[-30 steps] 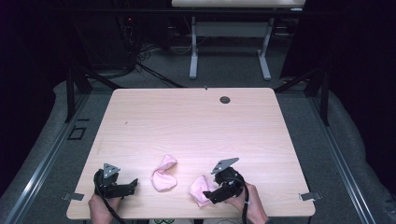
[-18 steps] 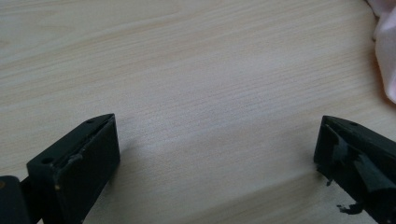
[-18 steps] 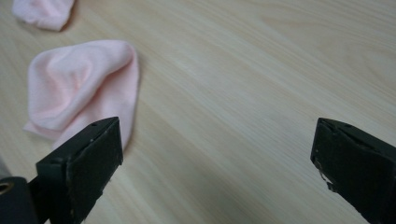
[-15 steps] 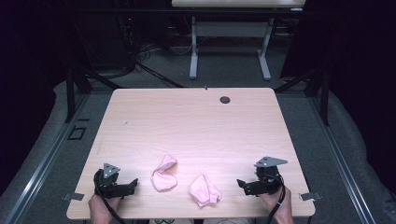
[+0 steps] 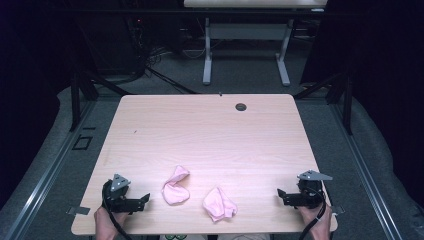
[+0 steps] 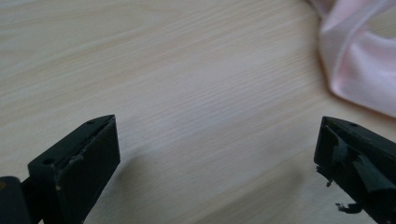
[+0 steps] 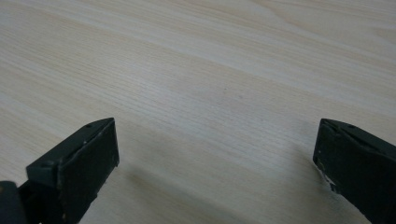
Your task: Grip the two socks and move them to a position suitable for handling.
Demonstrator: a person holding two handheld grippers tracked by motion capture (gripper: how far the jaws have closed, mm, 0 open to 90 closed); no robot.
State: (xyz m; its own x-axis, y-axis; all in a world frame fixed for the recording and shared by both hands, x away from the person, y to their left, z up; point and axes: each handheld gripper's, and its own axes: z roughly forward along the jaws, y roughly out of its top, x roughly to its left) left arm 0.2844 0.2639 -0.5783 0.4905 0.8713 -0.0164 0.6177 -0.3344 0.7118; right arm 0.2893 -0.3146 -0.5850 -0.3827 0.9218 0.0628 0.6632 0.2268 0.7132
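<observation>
Resting at near edge: your left gripper and right gripper, jaws spread, empty, flanking two pink cloths, ready for pickup.

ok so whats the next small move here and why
Probably ease the left gripper toward the nearer pink cloth and close on its edge. Its jaws stand wide open and empty, the cloth lies just ahead of them, and the right gripper, also open, sits farther from the other pink cloth.

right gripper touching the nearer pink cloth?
Apart. High view: bare table separates the right gripper from the pink cloth; its jaws stand open.
</observation>
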